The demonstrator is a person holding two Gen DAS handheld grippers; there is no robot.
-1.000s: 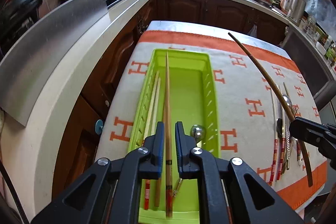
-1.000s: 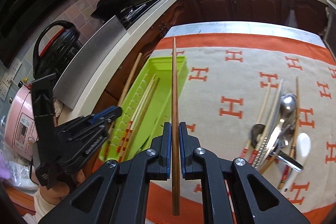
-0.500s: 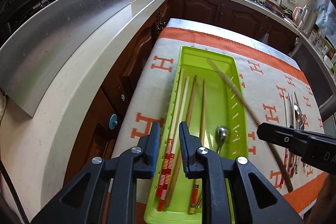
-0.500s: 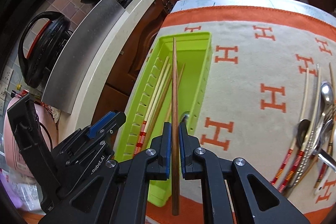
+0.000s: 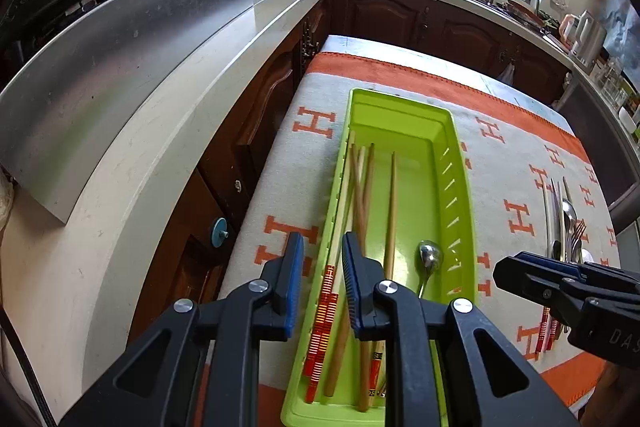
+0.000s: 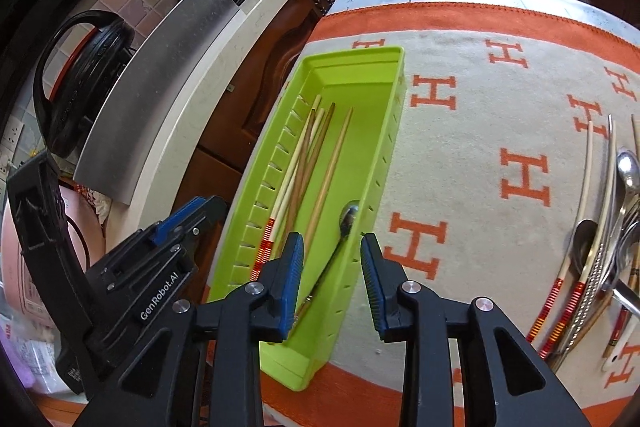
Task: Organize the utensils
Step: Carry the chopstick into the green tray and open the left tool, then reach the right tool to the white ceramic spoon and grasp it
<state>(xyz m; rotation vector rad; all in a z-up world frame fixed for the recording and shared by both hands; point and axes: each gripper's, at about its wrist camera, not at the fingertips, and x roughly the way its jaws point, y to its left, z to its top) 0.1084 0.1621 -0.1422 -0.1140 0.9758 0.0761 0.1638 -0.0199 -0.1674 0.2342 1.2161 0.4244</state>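
A cream stone counter (image 5: 168, 131) curved along the left of the scene, carrying a sheet-metal panel (image 5: 120, 67) that stood on edge. To its right a table was covered by a grey cloth (image 6: 480, 131) with an orange border and orange H marks. A long lime-green tray (image 5: 400, 115) lay on the cloth near its left edge, running from near to far. Inside it, toward the left wall, lay a bundle of chopsticks (image 5: 362, 195), pale and brown, some crossing one another, two with red-and-yellow banded ends at the near side; one brown chopstick (image 5: 392, 211) lay apart, just right of the bundle. A metal spoon (image 5: 429, 259) rested in the tray's near right part, bowl pointing far. Well to the right on the cloth lay a loose pile of utensils (image 6: 600, 243): banded chopsticks, metal spoons and what looked like a white spoon. The left gripper (image 5: 322, 275) hovered above the tray's near left wall, fingers parted with nothing held between them. The right gripper (image 6: 331, 275) hovered above the tray's near right wall; its jaws were opening, nothing gripped, with the spoon handle and tray wall visible below through the gap.
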